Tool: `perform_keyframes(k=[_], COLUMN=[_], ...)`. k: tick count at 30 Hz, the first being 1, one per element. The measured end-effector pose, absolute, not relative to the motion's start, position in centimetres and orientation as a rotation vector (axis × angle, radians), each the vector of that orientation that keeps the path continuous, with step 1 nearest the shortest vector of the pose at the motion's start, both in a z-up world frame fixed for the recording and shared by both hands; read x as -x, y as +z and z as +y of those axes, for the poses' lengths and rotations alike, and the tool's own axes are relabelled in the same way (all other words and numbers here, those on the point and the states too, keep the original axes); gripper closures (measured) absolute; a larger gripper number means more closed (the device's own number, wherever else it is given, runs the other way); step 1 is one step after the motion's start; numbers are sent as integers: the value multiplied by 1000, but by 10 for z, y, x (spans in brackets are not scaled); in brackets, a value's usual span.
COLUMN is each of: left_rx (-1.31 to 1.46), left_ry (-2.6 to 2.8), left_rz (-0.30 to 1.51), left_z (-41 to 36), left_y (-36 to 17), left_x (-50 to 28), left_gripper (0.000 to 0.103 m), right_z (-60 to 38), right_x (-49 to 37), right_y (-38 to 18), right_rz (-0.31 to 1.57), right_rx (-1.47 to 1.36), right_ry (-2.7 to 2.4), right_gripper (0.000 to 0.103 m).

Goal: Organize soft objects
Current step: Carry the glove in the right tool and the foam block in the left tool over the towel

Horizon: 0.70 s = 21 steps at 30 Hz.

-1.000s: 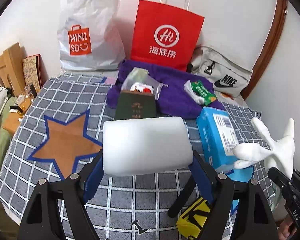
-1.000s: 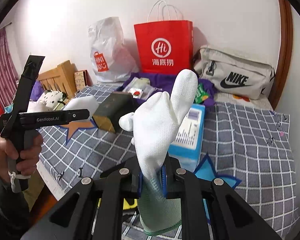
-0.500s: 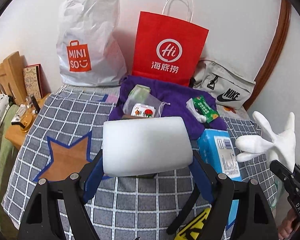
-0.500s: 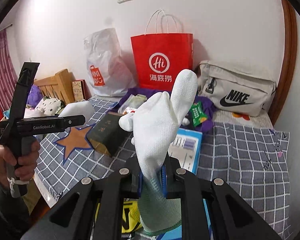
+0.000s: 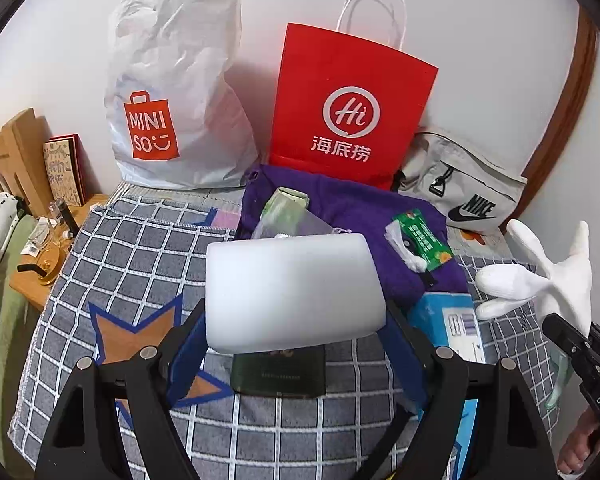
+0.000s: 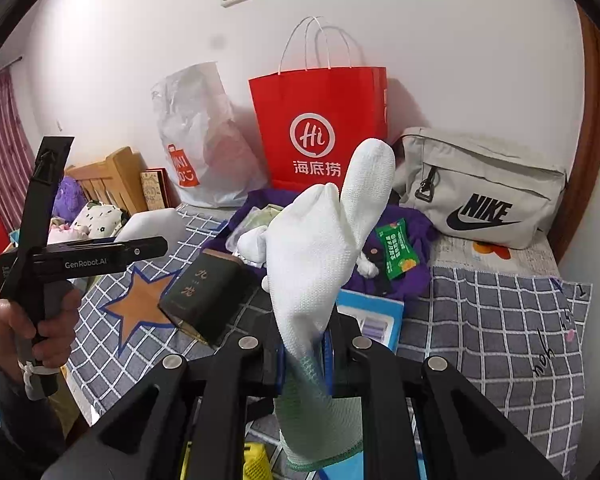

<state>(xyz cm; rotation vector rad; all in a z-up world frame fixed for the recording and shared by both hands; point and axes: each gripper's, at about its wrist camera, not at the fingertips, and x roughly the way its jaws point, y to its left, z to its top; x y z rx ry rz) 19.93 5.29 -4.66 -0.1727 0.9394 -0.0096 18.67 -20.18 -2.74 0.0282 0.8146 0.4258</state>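
Two soft things ride clear of the bed: my left tool [image 5: 296, 344] spans wide to clamp the sponge [image 5: 294, 292] at 12 o'clock, my right tool [image 6: 305, 354] pinches narrow on the glove [image 6: 316, 264] cuff, likely bound for the bags [image 6: 320, 128].

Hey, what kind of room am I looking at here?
Probably a bedroom: a checked bedspread, a wooden headboard beside a floral pillow, and shopping bags against the wall.

free: right checked blanket [image 6: 500, 320] | blocked: rear wall bags [image 5: 348, 112], centre dark box [image 6: 204, 296]
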Motion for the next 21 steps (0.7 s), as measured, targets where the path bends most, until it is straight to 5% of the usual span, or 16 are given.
perform_keyframes(k=[21], left_rx=[181], left_ry=[-12], left_rz=[1004], left_z=[60], left_y=[-82], left_x=[-283], left_gripper=[23], right_z=[-204], right_x=[-325], right_y=[-56], right_rz=[867], right_rx=[-60], right_ry=[386], right_gripper=[89])
